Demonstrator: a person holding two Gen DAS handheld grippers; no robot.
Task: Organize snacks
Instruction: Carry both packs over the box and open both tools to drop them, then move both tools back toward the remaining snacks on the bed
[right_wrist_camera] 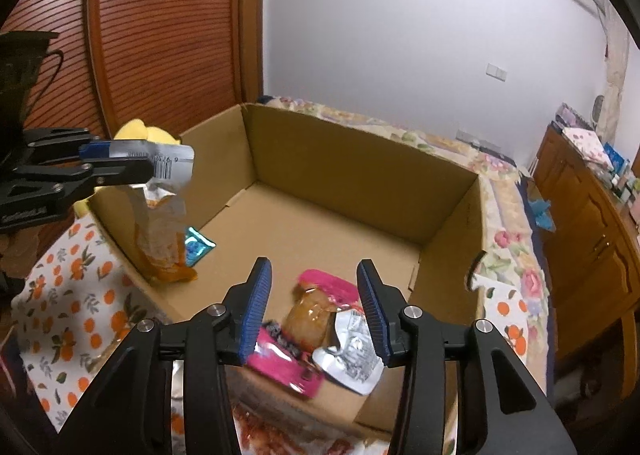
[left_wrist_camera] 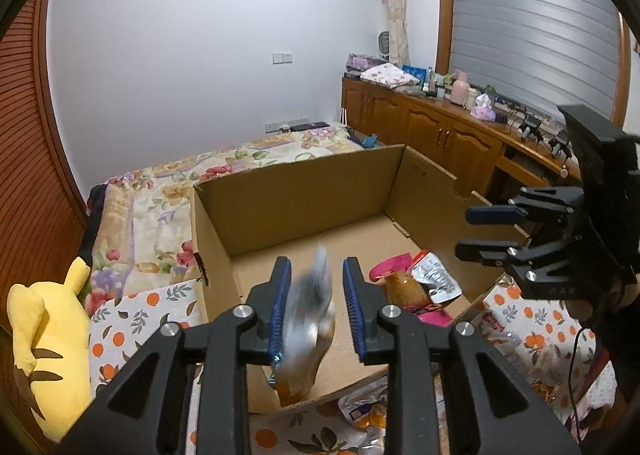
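Observation:
An open cardboard box (left_wrist_camera: 296,191) (right_wrist_camera: 360,159) stands on the bed. My left gripper (left_wrist_camera: 316,299) (right_wrist_camera: 132,163) is open over the box's near left corner; a silver and orange snack bag (left_wrist_camera: 310,319) (right_wrist_camera: 162,215), blurred, hangs between its spread fingers and drops into the box. My right gripper (right_wrist_camera: 314,307) (left_wrist_camera: 476,231) is open and empty above the box's near right side. Below it a pink snack pack (right_wrist_camera: 304,335) (left_wrist_camera: 396,275) and a silver pouch (right_wrist_camera: 352,351) (left_wrist_camera: 438,279) lie on the box floor. A small blue packet (right_wrist_camera: 198,245) lies near the left wall.
An orange-print cloth (left_wrist_camera: 136,319) (right_wrist_camera: 72,295) lies under the box, with more snack packets (left_wrist_camera: 368,411) (right_wrist_camera: 260,431) on it in front. A yellow plush toy (left_wrist_camera: 48,343) sits at the left. Wooden cabinets (left_wrist_camera: 440,127) with clutter run along the right.

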